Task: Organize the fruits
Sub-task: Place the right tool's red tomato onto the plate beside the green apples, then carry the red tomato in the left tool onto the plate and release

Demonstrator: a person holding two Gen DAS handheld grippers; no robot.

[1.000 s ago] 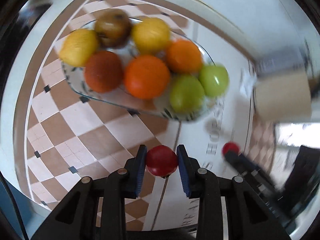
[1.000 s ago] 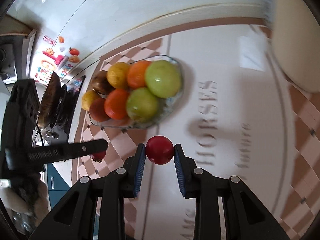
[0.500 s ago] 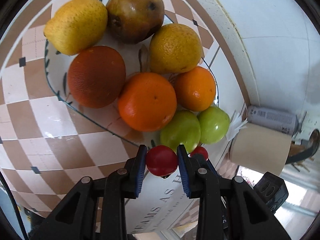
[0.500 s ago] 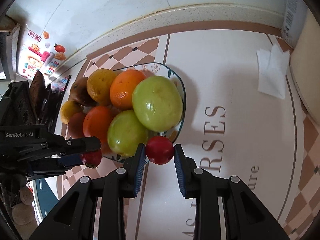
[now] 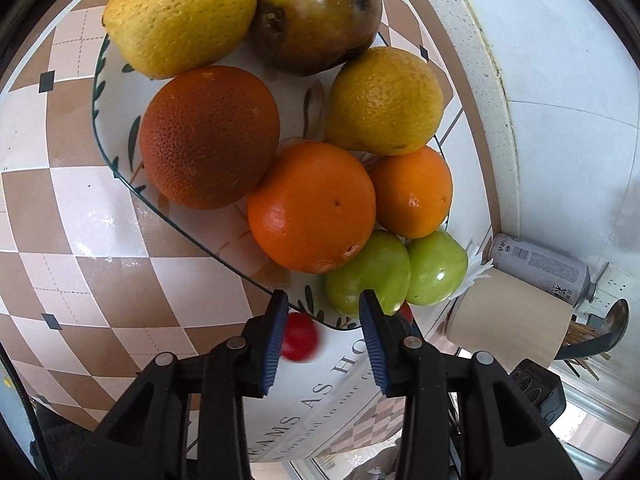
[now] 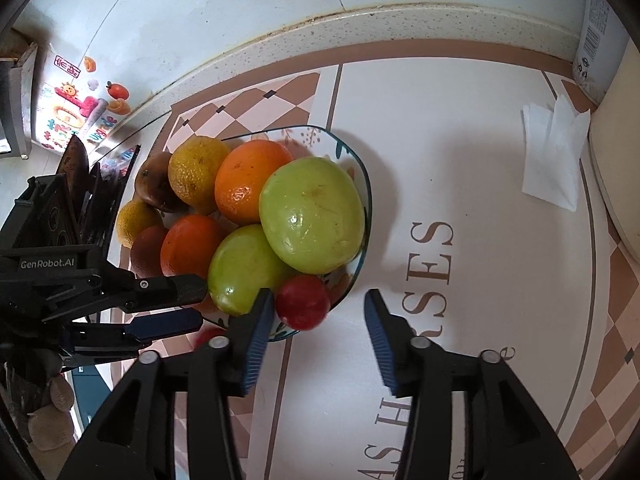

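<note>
A patterned plate holds lemons, a brown pear, oranges and two green apples. My left gripper hangs over the plate's near rim. Its jaws are opening, and a small red fruit sits blurred beside the left pad, free of the grip. My right gripper is also opening over the plate. Its red fruit lies loose at the rim against a green apple. The left gripper shows at the left of the right wrist view.
A paper towel roll and a spray can stand to the right, near the wall. A white tissue lies on the printed table mat. A dark stove edge is at the plate's left.
Both grippers came down to the plate's rim, each shut on a red fruit. Now both sets of jaws have parted and the red fruits have slipped out.
</note>
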